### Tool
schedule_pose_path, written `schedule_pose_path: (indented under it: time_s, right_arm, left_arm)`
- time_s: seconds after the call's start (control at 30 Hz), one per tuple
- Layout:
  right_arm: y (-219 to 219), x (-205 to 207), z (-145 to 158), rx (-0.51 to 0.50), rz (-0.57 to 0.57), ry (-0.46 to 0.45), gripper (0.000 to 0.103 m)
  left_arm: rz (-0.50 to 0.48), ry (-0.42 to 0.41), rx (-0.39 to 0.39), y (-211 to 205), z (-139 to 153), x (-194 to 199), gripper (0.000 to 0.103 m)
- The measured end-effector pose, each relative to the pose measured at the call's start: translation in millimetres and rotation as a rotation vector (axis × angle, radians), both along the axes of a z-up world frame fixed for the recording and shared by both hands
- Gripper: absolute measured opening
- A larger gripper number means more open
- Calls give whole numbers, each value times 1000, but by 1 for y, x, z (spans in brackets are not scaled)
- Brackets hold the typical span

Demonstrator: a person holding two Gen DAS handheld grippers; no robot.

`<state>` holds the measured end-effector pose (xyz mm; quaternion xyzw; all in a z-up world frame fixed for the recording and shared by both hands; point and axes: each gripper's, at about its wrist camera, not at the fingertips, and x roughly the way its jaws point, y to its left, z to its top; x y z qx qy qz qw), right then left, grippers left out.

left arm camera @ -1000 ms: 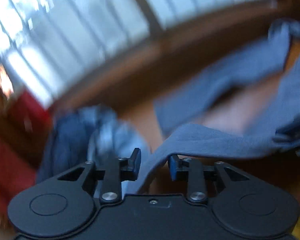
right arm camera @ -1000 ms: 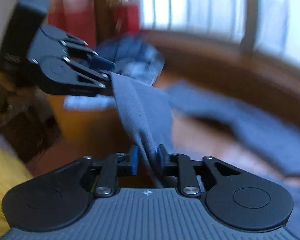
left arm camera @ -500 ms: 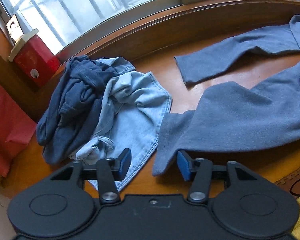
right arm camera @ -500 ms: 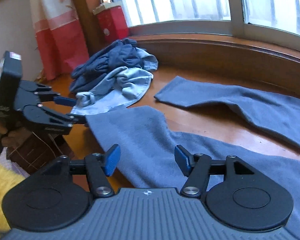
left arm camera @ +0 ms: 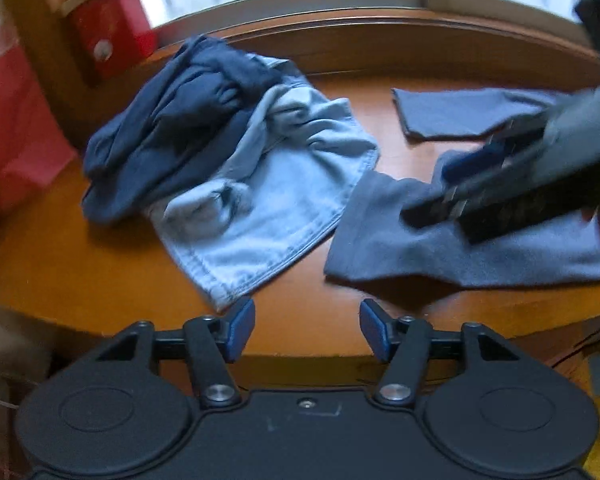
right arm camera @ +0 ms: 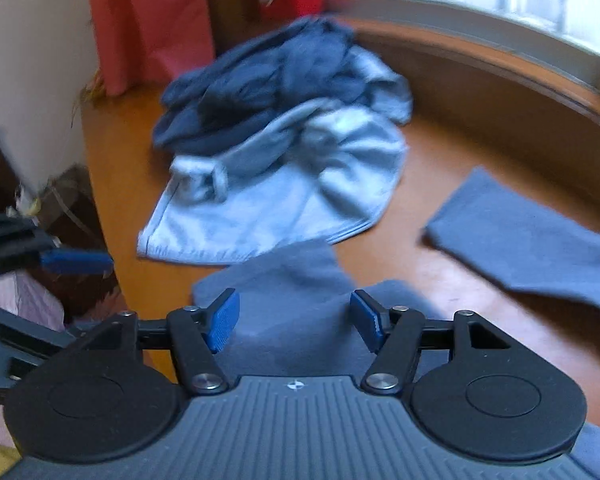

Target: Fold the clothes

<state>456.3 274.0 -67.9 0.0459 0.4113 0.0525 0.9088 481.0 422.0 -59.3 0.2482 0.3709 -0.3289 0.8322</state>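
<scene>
Two grippers, both with nothing gripped. Your left gripper (left arm camera: 307,330) sits at the near edge of the wooden table (left arm camera: 80,272); its jaws are opening, with only bare wood and the table's edge between the blue pads (left arm camera: 242,328). Left of and beyond that jaw gap stand a red curtain (left arm camera: 8,120) and a red box (left arm camera: 108,28), the box against the window sill. Ahead of the left-hand pad lies a heap: a dark blue garment (left arm camera: 172,136) bunched on the far side, a light denim garment (left arm camera: 268,208) spread toward the jaws, its hem just short of the left pad. Ahead and right of the gap lies the grey-blue garment (left arm camera: 400,248), flat on the table, its near corner close to but clear of the right-hand pad. A separate stretch of the same grey-blue cloth, seemingly a sleeve (left arm camera: 460,112), lies farther back. Your right gripper (left arm camera: 472,184) crosses the upper right of the left wrist view, blurred, above the grey-blue cloth. In the right wrist view its jaws stand apart, released, and the grey-blue cloth (right arm camera: 296,312) lies beneath the gap, neither pad pressing it. The heap (right arm camera: 284,152) is straight ahead of those jaws, the sleeve (right arm camera: 532,236) off to their right. Contact between pads and cloth below: cannot tell for certain, blur.
</scene>
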Motion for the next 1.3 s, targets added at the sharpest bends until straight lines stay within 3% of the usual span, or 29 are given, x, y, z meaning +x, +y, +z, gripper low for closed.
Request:
schedule_pose_path:
  time_s: [0.2,0.43,0.77,0.97,1.3]
  right_arm:
    - [27,2,-20,-144,44,29,70]
    - [21,-6,-20,-134,-45,60,73]
    - [10,-29,-17,-132,-127,94,74]
    - [32,-15,2,-201,-97,-10,74]
    - [30,0,-20,-155,-95,56,75]
  left_arm:
    - [-14,29,-31,1,-6,3,60]
    - [-80,99,-77,-3,-12,13,62]
    - [-128,120,-89,-9,-16,27,63]
    - [-123,121,-97,-6,-16,33,64]
    - [-81,132,-110,6,-16,42,65]
